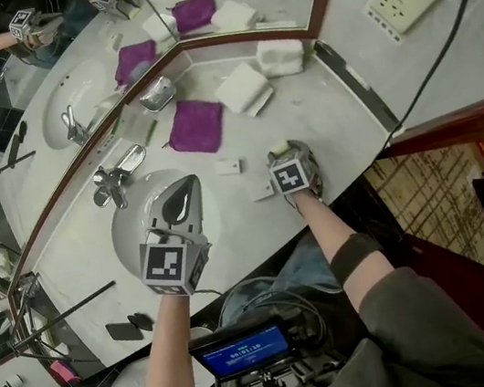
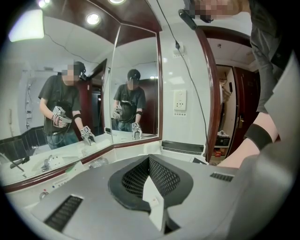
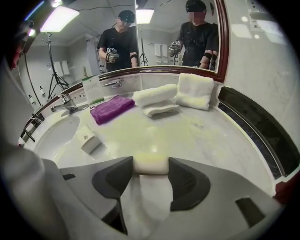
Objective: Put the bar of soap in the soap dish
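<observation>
Head view: left gripper [image 1: 187, 186] hangs over the sink [image 1: 128, 231], jaws clenched together. Right gripper [image 1: 288, 148] is down at the table [image 1: 330, 117], well right of the sink, with the bar of soap [image 1: 278, 147] pale at its tips. A small white box [image 1: 228, 167] lies between sink and right gripper. A purple cloth [image 1: 196, 125] and white towels [image 1: 244, 87] sit farther back, and a shiny metal dish [image 1: 157, 93] is by the mirror corner, well apart from the soap. Faucet [image 1: 112, 181] is at the sink's back edge. Left gripper view: pads meet flush; gripper points across the table toward the mirror, which reflects the person and both grippers. Right gripper view: right gripper [image 3: 151, 164] grasps the bar of soap [image 3: 151, 165], which is cream-coloured, lies crosswise, spans the gap and touches both pads at the very tips. Can't tell whether it rests on the table or is just off it. Beyond it is bare marble, then the purple cloth left of centre, towels against the mirror, box and sink off to the left.
</observation>
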Motion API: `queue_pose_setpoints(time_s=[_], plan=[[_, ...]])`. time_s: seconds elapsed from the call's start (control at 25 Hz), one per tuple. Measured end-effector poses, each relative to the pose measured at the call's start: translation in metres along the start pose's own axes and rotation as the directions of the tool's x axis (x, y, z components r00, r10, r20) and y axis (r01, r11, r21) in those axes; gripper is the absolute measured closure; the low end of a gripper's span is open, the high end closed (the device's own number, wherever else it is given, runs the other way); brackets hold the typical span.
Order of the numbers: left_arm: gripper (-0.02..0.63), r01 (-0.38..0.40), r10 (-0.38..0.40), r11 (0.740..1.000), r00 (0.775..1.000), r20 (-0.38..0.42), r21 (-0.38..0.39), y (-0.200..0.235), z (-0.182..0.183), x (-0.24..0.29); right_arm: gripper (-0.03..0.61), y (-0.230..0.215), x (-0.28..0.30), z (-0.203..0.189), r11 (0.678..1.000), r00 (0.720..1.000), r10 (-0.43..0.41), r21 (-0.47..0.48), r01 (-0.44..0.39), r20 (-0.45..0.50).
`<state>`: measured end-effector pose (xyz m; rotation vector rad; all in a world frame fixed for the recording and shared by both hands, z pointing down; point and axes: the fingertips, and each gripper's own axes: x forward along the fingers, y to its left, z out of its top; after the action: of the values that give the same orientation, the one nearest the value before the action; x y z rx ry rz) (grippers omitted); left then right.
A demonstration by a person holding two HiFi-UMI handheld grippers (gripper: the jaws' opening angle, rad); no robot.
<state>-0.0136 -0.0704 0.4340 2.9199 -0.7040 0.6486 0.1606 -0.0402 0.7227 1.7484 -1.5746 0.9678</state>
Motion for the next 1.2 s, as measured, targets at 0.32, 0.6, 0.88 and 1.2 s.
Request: queue_pose_setpoints(time_s=[0.32,0.6,0.88,1.2], plan=[[0.609,0.007,-0.007,1.0,1.0,-0.008,0.01,-0.007,-0.001,0.002,0.327,-0.015,-0.011,0.026,0.992,0.998,0.003,-0.129,0.005,0.061],[0.609,0.003,-0.001,0.998,1.0,-0.022,0.062,-0.014,0.0,0.005,0.327,-0.048,-0.047,0.102,0.964,0.98,-0.015,-0.257,0.067,0.198],[0.609,-0.107,0.107,0.993,0.994,0.005,0.051,0.014,0.03,-0.012,0.327,-0.053,-0.105,0.207,0.91,0.942,0.018,-0.395,0.123,0.335],[0.609,-0.268,0.268,0.963,0.963,0.03,-0.001,0.063,0.064,-0.052,0.327,-0.005,-0.149,0.312,0.796,0.892,0.153,-0.588,0.143,0.424]])
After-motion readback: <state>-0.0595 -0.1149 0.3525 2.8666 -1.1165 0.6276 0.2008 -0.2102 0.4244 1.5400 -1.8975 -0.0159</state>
